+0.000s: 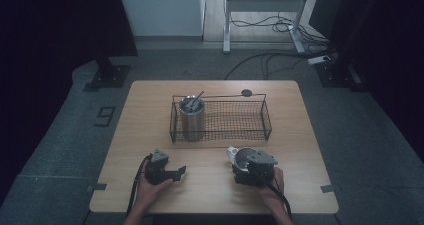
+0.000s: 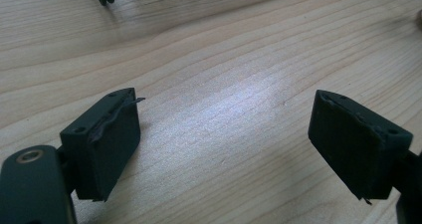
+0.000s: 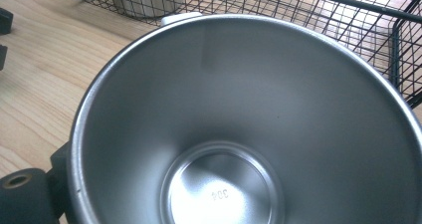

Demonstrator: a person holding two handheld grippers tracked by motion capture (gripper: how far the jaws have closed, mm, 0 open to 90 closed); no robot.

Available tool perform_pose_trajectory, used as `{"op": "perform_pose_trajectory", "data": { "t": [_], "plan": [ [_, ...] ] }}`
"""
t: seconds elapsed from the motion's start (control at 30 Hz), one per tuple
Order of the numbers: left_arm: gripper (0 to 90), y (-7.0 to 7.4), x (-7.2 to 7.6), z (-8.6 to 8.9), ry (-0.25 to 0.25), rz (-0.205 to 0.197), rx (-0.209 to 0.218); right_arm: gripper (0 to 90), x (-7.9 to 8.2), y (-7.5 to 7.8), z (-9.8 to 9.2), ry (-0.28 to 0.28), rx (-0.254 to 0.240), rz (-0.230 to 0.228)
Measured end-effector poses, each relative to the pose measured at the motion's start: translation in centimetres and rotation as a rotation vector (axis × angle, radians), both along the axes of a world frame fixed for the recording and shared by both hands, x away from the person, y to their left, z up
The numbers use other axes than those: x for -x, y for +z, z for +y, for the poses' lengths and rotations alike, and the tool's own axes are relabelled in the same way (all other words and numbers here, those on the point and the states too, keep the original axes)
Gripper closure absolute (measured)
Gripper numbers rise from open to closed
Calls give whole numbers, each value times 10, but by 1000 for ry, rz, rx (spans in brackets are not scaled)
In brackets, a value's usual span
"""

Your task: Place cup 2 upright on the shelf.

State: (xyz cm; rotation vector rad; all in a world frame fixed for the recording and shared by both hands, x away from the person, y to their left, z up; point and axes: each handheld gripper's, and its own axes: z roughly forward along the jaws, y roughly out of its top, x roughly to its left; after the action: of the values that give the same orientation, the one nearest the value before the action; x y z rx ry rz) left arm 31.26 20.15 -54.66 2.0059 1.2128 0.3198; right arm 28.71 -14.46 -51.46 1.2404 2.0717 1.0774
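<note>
Two grippers are working here: the right gripper (image 1: 250, 161) is pinching a steel cup (image 3: 239, 129) (mouth facing its camera) just short of the wire basket (image 1: 265, 116), presumably for loading; the left gripper (image 2: 224, 144) is resting spread, empty, on the worktop (image 2: 224, 59).

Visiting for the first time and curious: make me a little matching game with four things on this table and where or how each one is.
Things:
1. tall steel tumbler
2. steel cup
3. left gripper
4. wire basket

Places or states:
A. jaws apart over bare wood, nothing between them
B. standing upright in the left end of the basket, with a straw-like stick in it
C. at the right gripper, seen from above into its empty inside
D. black mesh tray in the middle of the table

Pairs: 1-B, 2-C, 3-A, 4-D
</note>
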Motion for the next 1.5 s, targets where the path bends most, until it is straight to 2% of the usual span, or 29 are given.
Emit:
{"op": "perform_pose_trajectory", "data": {
  "t": [0.7, 0.97, 1.5],
  "plan": [
    [134, 0, 0, -1, -4, -2, -11, 70, 0, 0, -2, 21, -3, -3],
    [134, 0, 0, -3, -9, -4, -25, 70, 0, 1, -6, 15, -37, -2],
    [141, 0, 0, -3, -5, -6, -28, 71, 7, 16, -13, 21, -71, -23]
  ]
}}
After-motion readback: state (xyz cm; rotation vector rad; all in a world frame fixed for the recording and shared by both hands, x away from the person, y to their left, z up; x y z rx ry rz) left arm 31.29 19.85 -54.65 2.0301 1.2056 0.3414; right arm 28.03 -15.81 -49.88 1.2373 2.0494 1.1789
